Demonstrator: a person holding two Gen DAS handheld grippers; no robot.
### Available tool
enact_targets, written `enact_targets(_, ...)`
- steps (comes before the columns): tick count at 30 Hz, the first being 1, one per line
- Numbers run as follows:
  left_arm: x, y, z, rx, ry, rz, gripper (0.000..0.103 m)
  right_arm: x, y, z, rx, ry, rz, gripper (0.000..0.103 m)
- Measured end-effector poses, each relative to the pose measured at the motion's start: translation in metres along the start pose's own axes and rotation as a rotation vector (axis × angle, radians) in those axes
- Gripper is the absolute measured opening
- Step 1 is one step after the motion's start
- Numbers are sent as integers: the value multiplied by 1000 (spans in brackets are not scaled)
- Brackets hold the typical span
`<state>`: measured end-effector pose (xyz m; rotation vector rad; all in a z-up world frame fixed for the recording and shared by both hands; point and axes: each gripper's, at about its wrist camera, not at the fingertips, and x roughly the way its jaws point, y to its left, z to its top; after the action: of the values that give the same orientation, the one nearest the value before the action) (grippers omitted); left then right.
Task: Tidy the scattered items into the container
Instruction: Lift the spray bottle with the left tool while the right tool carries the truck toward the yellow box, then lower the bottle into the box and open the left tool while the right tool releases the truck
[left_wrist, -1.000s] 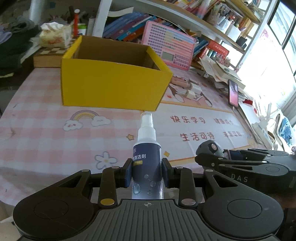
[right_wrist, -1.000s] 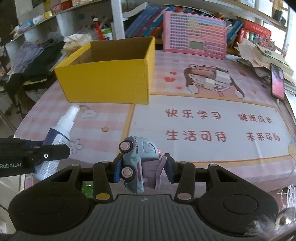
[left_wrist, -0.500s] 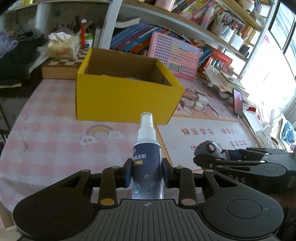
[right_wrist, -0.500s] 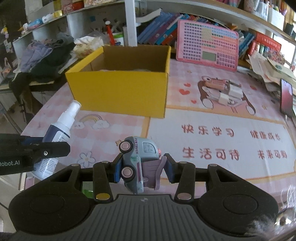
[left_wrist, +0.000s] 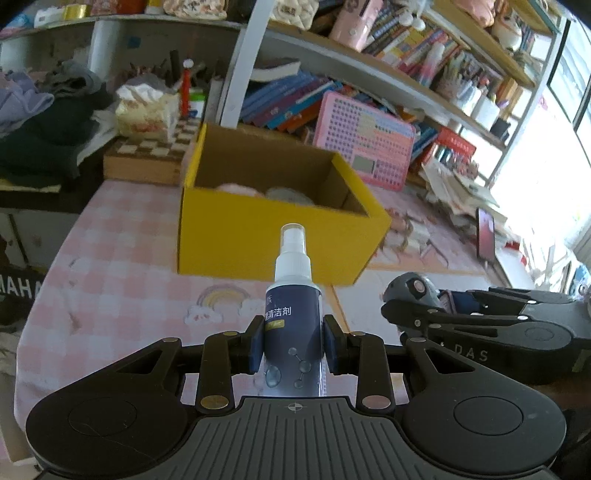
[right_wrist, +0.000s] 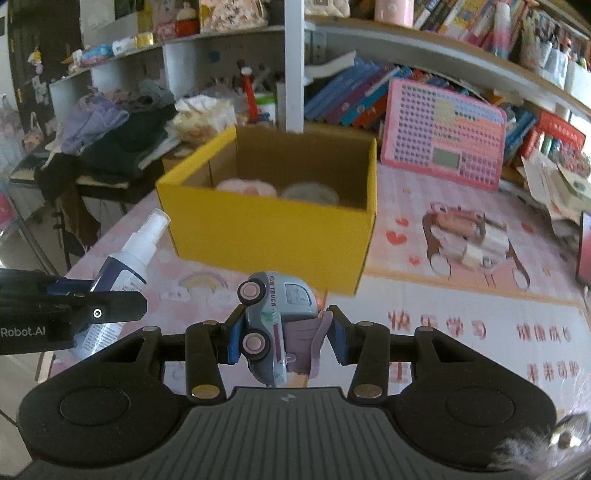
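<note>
Cluttered bookshelves ring a pink checked tablecloth (left_wrist: 122, 280). Left gripper (left_wrist: 293, 345) pinches one spray bottle (left_wrist: 293, 317) upright between its pads; right gripper (right_wrist: 282, 345) clamps one toy truck (right_wrist: 273, 321), tipped on its side. Both items are off the table, carried side by side. At twelve o'clock from each stands the single yellow box (right_wrist: 273, 236), near but not yet reached, with two blurred pale items (right_wrist: 277, 190) already inside. Judging by this, the tidying is roughly half done: two drops remain, and no other loose item shows on the cloth.
</note>
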<state>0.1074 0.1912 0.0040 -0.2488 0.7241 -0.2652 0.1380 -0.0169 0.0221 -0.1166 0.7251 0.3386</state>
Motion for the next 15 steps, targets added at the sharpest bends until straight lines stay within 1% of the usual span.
enact_targets(5, 3, -2, 27, 10, -52, -3, 30, 5, -6, 30, -30, -54, 9, 42)
enact_targets(8, 11, -3, 46, 21, -70, 0, 30, 13, -14, 51, -52, -84, 11, 42)
enact_targets(11, 24, -5, 68, 63, -85, 29, 30, 25, -22, 74, -60, -115, 15, 42)
enact_targets(15, 45, -6, 99, 99, -102, 56, 30, 49, -29, 103, -80, -127, 28, 42)
